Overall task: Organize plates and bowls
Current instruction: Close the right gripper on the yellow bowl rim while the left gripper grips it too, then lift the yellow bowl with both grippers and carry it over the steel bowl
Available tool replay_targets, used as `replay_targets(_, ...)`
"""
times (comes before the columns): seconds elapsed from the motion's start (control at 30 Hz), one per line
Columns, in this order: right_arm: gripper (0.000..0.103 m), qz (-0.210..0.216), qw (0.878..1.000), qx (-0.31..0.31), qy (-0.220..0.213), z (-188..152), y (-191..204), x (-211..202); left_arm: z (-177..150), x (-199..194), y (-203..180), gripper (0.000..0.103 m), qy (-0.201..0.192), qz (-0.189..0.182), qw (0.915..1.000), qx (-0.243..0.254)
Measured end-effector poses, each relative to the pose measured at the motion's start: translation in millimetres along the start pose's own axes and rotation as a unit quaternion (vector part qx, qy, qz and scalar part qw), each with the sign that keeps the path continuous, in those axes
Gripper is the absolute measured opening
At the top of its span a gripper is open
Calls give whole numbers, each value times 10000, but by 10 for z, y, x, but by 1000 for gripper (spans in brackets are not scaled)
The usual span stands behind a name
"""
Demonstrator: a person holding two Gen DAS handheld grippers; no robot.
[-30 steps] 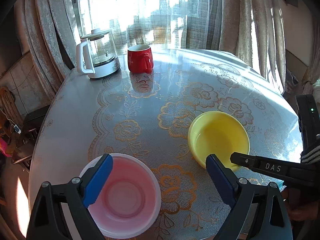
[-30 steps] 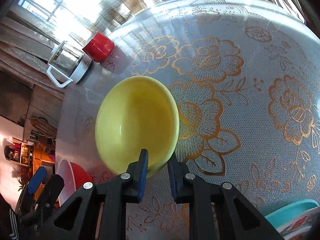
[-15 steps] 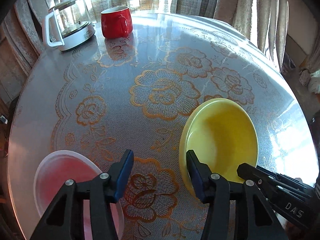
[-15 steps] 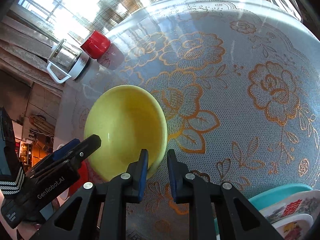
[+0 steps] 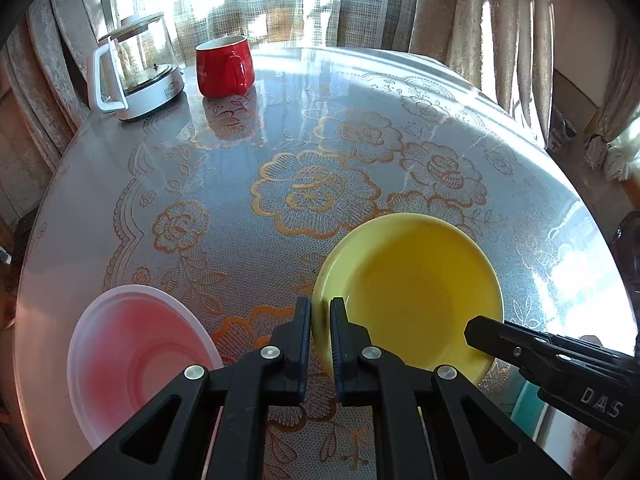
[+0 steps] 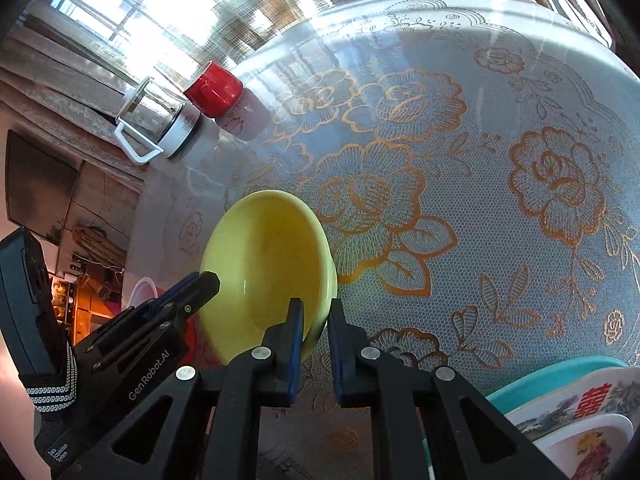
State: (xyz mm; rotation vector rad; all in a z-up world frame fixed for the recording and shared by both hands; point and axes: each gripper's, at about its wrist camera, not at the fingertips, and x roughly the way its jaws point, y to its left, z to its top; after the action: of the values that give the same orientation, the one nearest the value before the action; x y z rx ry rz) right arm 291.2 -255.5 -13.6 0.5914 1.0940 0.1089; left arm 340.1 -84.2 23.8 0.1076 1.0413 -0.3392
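A yellow bowl [image 5: 408, 292] sits at the near right of the round table, and it looks tipped in the right wrist view [image 6: 264, 264]. My left gripper [image 5: 320, 304] is closing tight on its left rim, with the rim pinched between the blue pads. My right gripper [image 6: 316, 308] is clamped on the near rim, its jaws squeezing in the last bit. Each gripper shows in the other's view: the right one [image 5: 474, 330] at the bowl's right edge, the left one [image 6: 208, 280] at its left edge. A pink-red bowl [image 5: 132, 360] stands apart at the near left.
A red mug [image 5: 224, 66] and a glass kettle [image 5: 136, 68] stand at the table's far left. A teal plate [image 6: 560, 380] and patterned dishes [image 6: 580, 412] lie stacked at the near right edge. Curtains hang behind the table.
My left gripper moved right from over the pink bowl and went from wide open to shut on the yellow bowl's rim. The right gripper kept its hold and the bowl shifted toward the left gripper.
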Motion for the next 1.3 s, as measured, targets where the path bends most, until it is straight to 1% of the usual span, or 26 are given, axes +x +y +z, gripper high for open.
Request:
replay_targets(0.2, 12, 27, 10000, -30, -88, -69, 28, -108, -103, -142, -19, 9, -196, -23, 9998, 33)
replay_targets(0.33, 12, 57, 9998, -86, -168, -128, 50, -212, -154, -284, 13, 9, -311, -181, 9993, -101)
replay_targets(0.47, 12, 194, 9995, -73, -247, -196, 46, -327, -234, -452, 13, 9, -466, -247, 9984, -179)
replay_targets(0.67, 12, 327, 9987, -129, -362, -361, 97, -498, -411, -676, -1, 9, -682, -232, 9972, -221)
replay_targets(0.8, 12, 420, 9978, -182, -485, -487, 129, -620, -543, -799, 33, 9, -816, -380, 9954, -334)
replay_targets(0.9, 12, 497, 9966, -253, -611, -564, 164, -717, -631, -890, 24, 9, -913, -400, 9943, -376)
replay_targets(1.0, 12, 432, 9959, -398, -693, -619, 222, -787, -691, -937, 36, 9, -936, -471, 9935, -443)
replay_targets(1.17, 12, 510, 9956, -353, -707, -692, 218, -810, -796, -973, 37, 9, -934, -446, 9935, -475)
replay_targets(1.3, 12, 573, 9955, -319, -687, -760, 186, -819, -869, -1033, 3, 9, -1041, -311, 9933, -389)
